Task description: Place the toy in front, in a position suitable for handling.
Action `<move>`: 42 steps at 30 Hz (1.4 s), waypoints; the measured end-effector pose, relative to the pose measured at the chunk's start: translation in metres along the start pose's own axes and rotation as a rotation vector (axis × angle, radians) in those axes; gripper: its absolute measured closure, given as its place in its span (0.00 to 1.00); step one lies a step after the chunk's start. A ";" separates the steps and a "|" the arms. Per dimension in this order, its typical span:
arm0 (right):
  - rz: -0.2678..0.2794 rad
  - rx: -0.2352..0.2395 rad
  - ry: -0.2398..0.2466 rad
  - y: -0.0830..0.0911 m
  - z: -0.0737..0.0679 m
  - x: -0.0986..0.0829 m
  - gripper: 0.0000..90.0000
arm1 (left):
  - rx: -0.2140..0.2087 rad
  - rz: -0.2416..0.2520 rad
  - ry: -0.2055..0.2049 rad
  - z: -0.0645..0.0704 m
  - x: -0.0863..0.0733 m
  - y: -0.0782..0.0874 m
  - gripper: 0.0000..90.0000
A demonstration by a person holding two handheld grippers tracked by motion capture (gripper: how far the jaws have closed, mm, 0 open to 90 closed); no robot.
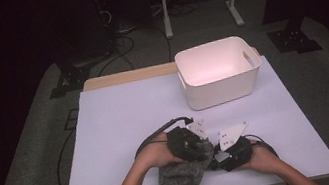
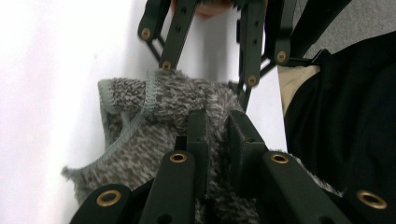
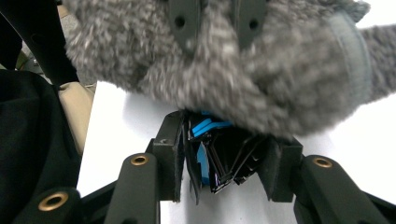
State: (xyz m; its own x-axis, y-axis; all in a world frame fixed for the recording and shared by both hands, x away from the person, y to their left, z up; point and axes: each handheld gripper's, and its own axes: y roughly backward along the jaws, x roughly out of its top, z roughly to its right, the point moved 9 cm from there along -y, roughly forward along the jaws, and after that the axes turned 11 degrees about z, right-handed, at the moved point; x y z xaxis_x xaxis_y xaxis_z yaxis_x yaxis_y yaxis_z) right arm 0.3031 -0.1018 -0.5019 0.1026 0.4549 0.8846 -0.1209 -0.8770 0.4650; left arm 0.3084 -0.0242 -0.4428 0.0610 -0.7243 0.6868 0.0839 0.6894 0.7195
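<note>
Lower centre of the high view: grey fleece pouch (image 1: 185, 170) on the white table (image 1: 122, 125), soft and light; left gripper (image 1: 192, 143) pinches its fuzzy edge, right gripper (image 3: 224, 163) clamps a black-and-blue packet (image 3: 212, 158) under it

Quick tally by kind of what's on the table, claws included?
Grey fuzzy cloth: 1
White bin: 1
Black and blue folded item in the right claw: 1
Claws: 2, left claw and right claw
Total: 5

Probably lab: dark curtains (image 1: 2, 43), floor cables (image 1: 119, 44).
</note>
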 end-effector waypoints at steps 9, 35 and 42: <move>-0.001 0.001 0.005 0.000 0.001 0.000 0.62 | 0.045 0.001 0.056 -0.005 -0.028 0.030 0.89; -0.012 0.005 -0.003 -0.001 0.001 0.000 0.61 | 0.026 0.001 0.058 -0.008 -0.024 0.022 0.89; -0.041 0.040 -0.020 -0.010 0.001 0.004 0.58 | 0.019 0.023 0.072 -0.007 -0.026 0.024 0.89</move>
State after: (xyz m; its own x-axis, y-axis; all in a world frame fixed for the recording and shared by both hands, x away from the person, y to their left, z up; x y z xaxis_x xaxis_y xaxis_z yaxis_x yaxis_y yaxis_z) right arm 0.3059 -0.0913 -0.5027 0.1267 0.4877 0.8638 -0.0768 -0.8633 0.4988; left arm 0.3161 0.0108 -0.4443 0.1337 -0.7068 0.6947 0.0627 0.7056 0.7058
